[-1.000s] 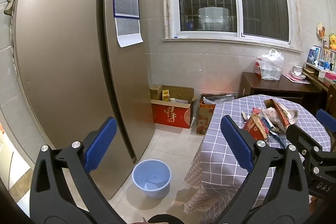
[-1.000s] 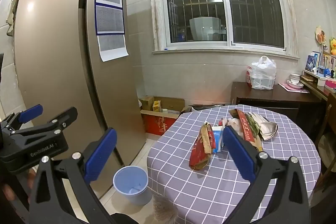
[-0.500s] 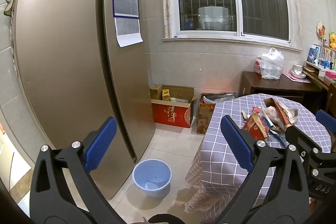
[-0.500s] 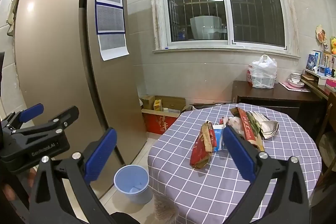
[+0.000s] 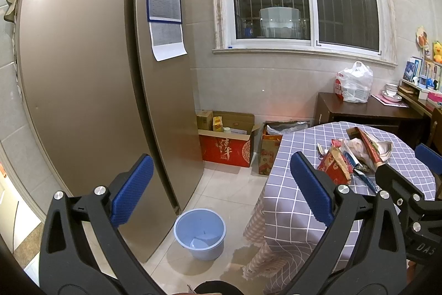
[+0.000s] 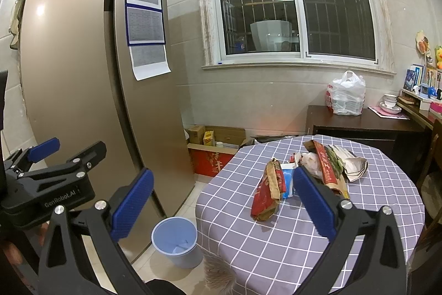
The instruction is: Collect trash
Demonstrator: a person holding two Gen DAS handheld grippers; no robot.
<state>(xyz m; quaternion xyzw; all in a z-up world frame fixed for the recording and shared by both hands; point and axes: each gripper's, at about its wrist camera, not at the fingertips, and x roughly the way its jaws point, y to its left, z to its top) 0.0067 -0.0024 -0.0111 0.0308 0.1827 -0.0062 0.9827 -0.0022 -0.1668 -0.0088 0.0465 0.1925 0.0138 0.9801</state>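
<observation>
A heap of trash lies on the round table's checked cloth (image 6: 304,234): a red-and-brown paper bag (image 6: 268,191), a blue-white wrapper (image 6: 287,179), a long red packet (image 6: 324,166) and crumpled paper (image 6: 355,165). The same red bag (image 5: 335,165) shows in the left wrist view. A light blue bin (image 6: 176,241) (image 5: 200,232) stands on the floor between fridge and table. My right gripper (image 6: 221,201) hangs open and empty above the table's near edge. My left gripper (image 5: 221,187) is open and empty, held over the floor left of the table.
A tall bronze fridge (image 5: 96,87) fills the left side. Red cardboard boxes (image 5: 226,145) sit against the wall under the window. A dark wooden sideboard (image 6: 364,126) carries a white plastic bag (image 6: 346,94) and dishes. Chair parts show at the far right.
Both grippers have drifted slightly forward toward the table; the trash heap sits a little closer in the right wrist view. Both stay open.
</observation>
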